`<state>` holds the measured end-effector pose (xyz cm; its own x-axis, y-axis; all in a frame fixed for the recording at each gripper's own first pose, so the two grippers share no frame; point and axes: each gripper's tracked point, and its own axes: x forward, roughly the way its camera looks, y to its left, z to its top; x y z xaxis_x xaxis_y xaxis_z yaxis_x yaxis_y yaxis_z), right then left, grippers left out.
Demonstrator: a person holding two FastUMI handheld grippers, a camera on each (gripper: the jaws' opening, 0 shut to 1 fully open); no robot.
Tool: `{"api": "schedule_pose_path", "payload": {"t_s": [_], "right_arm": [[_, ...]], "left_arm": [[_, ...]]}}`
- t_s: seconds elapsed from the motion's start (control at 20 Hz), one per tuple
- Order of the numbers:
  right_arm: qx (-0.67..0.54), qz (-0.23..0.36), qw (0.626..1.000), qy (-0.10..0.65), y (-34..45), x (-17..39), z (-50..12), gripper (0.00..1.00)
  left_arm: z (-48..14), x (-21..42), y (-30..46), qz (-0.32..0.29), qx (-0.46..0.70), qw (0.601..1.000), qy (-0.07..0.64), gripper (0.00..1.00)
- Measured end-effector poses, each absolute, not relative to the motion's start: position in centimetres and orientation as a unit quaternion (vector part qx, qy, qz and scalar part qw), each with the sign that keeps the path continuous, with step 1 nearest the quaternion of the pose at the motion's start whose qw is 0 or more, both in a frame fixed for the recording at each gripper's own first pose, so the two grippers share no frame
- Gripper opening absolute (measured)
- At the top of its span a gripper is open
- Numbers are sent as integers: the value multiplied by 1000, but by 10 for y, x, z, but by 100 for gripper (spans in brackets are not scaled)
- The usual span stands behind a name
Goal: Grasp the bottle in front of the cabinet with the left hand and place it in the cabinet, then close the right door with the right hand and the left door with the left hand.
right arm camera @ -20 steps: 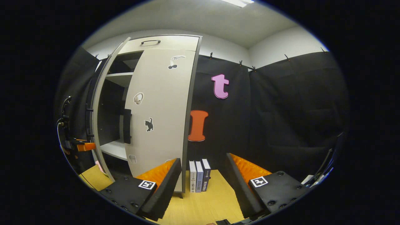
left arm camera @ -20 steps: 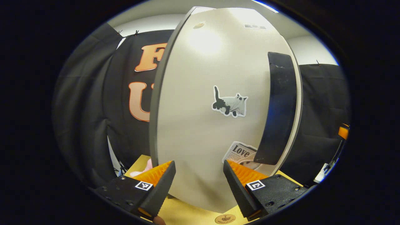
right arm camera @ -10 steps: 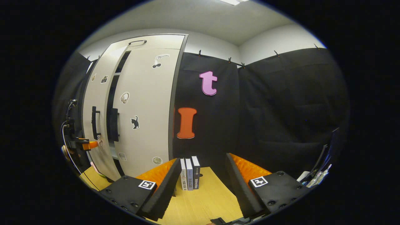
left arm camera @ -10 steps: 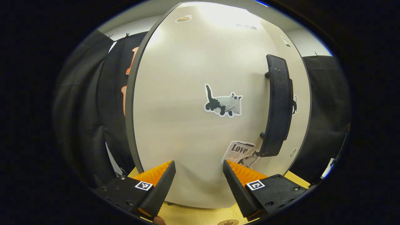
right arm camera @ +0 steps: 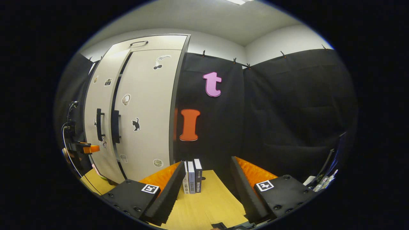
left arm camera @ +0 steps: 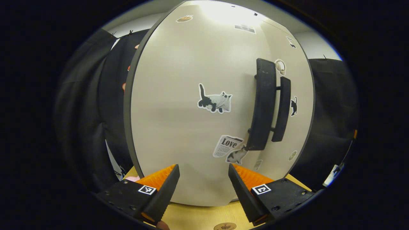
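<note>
The cabinet's left door [left arm camera: 185, 127] stands flat before my left gripper [left arm camera: 204, 182], which is open and close to the door face with nothing between its fingers. Its black handle [left arm camera: 263, 105] lies beside the right door's handle [left arm camera: 281, 108]. In the right gripper view both beige doors, the left door [right arm camera: 96, 127] and the right door [right arm camera: 147, 118], sit shut against the cabinet, with only a thin dark seam between them. My right gripper [right arm camera: 207, 179] is open and empty, off to the cabinet's right. My left gripper [right arm camera: 84, 148] shows at the left door. The bottle is hidden.
Three upright books [right arm camera: 191, 175] stand on the wooden table [right arm camera: 207, 207] next to the cabinet's right side. A round emblem [left arm camera: 225, 226] lies on the table [left arm camera: 198, 215] below the left door. Black cloth walls surround the booth.
The left door has swung from wide open to shut against the cabinet, my left gripper following it. The right gripper has drifted slightly right.
</note>
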<state>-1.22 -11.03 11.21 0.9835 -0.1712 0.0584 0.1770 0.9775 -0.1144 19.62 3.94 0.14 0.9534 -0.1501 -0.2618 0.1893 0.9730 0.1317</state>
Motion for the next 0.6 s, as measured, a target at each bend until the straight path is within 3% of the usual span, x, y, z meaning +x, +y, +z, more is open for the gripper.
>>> {"api": "schedule_pose_path", "payload": {"t_s": [0.6], "right_arm": [[-43,-12,997,-59,-68,-23,152,94]], "left_arm": [[163,32,66,-58,58,995,59,94]]}}
